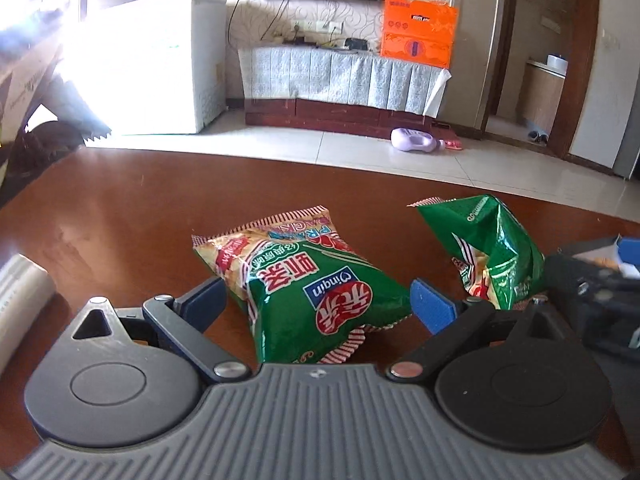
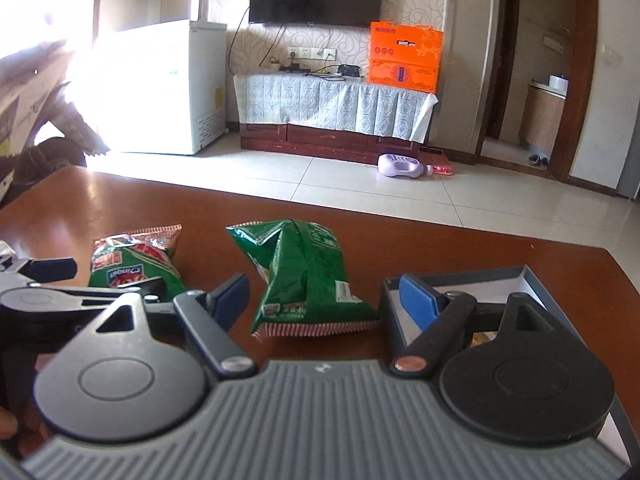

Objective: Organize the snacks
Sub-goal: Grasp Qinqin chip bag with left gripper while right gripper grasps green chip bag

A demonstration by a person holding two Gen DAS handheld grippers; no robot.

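Both tongs, left tongs (image 1: 318, 304) and right tongs (image 2: 324, 298), gape released over the glossy brown table (image 1: 140, 216), a tiled floor (image 2: 360, 188) and draped TV cabinet (image 2: 332, 108) beyond them.

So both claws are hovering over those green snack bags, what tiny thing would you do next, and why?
Probably close the left gripper on the flat snack bag: its open fingers already flank that bag on the table without pressing it. The right gripper is just as open around the crumpled bag, beside the dark box where snacks likely go.
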